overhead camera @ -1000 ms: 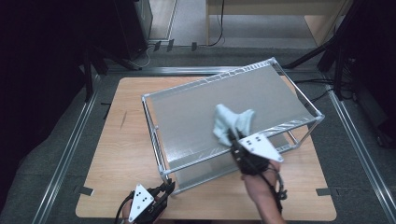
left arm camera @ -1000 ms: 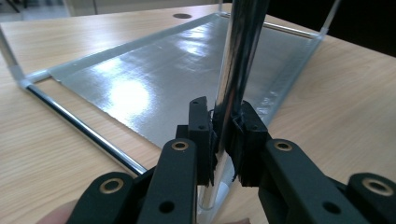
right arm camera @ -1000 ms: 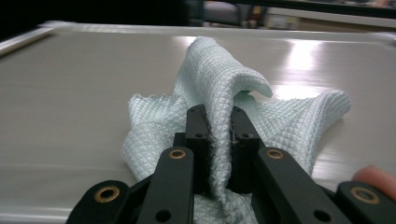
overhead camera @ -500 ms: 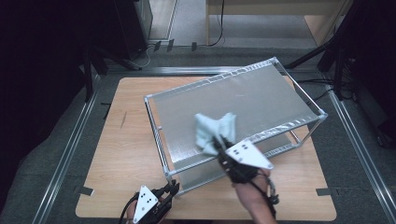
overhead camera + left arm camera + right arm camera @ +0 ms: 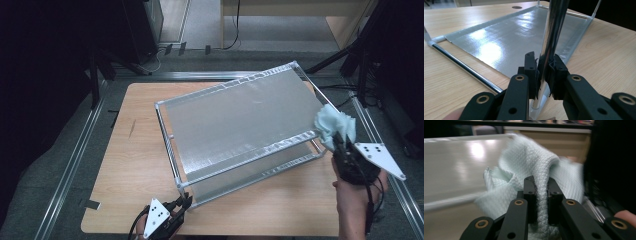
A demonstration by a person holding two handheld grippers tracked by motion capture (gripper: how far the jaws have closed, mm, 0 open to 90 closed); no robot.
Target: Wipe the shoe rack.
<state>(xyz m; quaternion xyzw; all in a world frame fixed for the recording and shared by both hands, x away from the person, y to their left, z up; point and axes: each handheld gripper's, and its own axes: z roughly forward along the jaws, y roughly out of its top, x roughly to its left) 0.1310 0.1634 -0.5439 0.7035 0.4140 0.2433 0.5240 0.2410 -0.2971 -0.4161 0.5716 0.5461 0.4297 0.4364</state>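
Pale green cloth, one, clamped in the right gripper; it has swept from mid-shelf to the right end of the top shelf, so that wiping pass looks finished. Rack, one, two shelves, on a wooden table. Left gripper, clamped on the rack's near corner post, steadying it. Grippers, two.
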